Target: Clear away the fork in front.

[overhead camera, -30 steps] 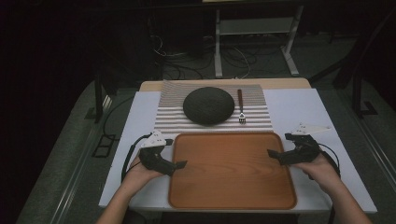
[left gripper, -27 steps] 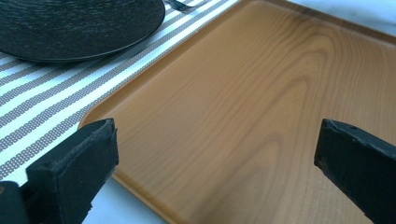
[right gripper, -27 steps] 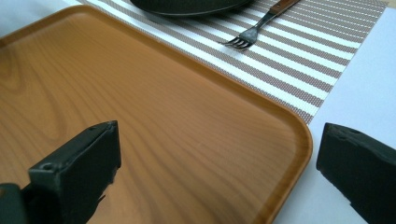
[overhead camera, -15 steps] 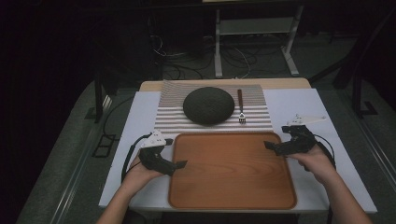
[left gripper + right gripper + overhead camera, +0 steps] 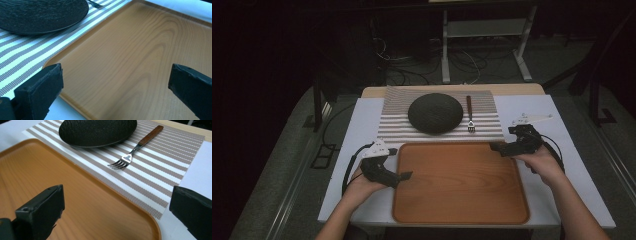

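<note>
High view, lower left: left gripper [image 5: 404, 176] jaws spread wide, empty, over the left rim of the wooden tray [image 5: 460, 197] at centre-bottom; right of centre: right gripper [image 5: 496, 147] equally wide, empty, at the tray's upper right corner, near the fork [image 5: 470, 114].

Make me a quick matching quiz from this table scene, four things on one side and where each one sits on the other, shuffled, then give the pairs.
Things:
1. plate
2. fork
3. tray
4. right gripper

Places:
A. at the tray's far right corner, jaws open
B. middle of the striped placemat
C. nearest the person, between the hands
D. on the placemat, right of the plate

Pairs: 1-B, 2-D, 3-C, 4-A
</note>
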Action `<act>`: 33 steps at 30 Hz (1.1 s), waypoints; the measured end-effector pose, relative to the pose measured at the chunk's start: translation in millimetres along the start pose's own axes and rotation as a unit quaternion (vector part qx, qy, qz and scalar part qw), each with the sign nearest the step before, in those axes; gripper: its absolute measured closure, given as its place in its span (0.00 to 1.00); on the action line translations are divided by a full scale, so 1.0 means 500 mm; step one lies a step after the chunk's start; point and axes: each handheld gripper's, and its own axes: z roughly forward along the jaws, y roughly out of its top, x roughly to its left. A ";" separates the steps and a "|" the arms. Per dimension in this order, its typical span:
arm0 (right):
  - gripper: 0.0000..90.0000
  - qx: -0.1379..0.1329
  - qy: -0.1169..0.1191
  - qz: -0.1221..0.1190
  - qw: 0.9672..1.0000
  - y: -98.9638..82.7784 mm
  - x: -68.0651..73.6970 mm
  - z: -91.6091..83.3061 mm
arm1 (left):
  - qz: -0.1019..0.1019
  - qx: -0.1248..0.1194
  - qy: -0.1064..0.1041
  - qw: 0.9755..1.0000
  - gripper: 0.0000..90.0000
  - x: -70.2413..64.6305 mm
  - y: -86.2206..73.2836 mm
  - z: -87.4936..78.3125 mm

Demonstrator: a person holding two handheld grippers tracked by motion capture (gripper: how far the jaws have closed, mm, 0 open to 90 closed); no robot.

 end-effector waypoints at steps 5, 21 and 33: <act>0.00 0.004 -0.002 -0.001 1.000 0.013 -0.006 0.014 | -0.001 -0.001 0.001 1.000 0.00 0.001 0.000 -0.001; 0.00 0.017 -0.011 -0.005 1.000 0.058 -0.023 0.068 | -0.002 0.000 0.001 1.000 0.00 0.000 -0.001 0.000; 0.00 0.040 -0.026 0.001 0.999 0.087 -0.040 0.118 | -0.003 0.000 0.002 1.000 0.00 0.001 -0.002 -0.001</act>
